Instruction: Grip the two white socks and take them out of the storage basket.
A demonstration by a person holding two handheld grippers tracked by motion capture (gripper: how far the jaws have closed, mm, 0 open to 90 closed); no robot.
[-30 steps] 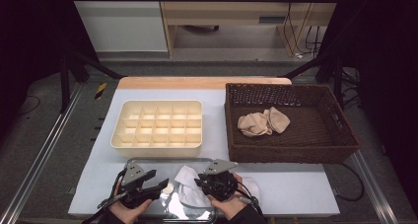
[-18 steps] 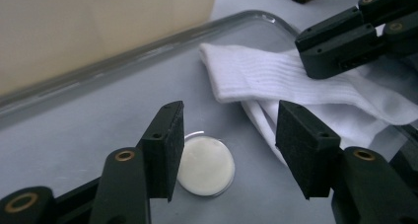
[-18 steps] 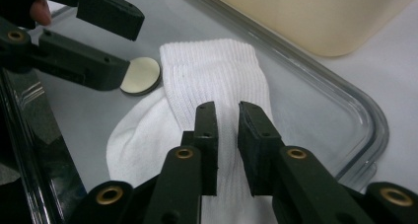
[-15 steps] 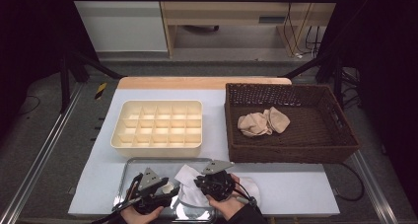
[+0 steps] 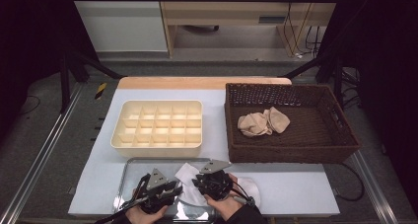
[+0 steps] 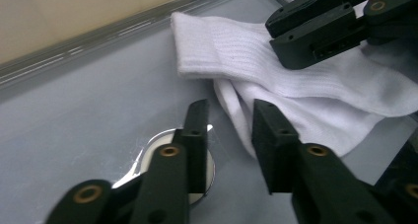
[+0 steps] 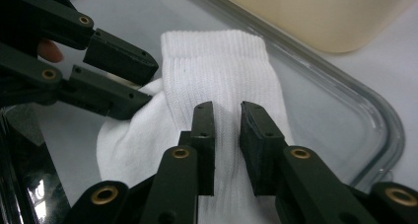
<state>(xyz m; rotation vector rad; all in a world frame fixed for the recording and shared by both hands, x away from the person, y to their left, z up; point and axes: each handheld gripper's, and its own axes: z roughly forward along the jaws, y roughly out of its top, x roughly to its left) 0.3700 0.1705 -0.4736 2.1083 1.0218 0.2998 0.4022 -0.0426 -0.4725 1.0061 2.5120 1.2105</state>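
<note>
here, both tongs work a white sock (image 6: 296,81) lying on a clear tray (image 5: 129,170) at the near edge of the table. the left gripper (image 6: 229,128) has just been closing; its jaws stand a narrow gap apart with a folded edge of the sock between them, though whether the pads already press the cloth cannot be told. the right gripper (image 7: 226,130) sits over the ribbed cuff with its jaws nearly together, a ridge of fabric between them; a firm pinch looks likely but is not certain. the two sets of tips are close to one another over the same sock. the likely trouble: the left jaws may catch just one thin layer, which would slip free on a pull, or the two tongs may knock together. a lopsided hold could drag the sock off the tray's slick surface. beyond stand a cream divided box (image 5: 157,129) and a brown wicker basket (image 5: 345,135) holding beige socks (image 5: 262,122).
</note>
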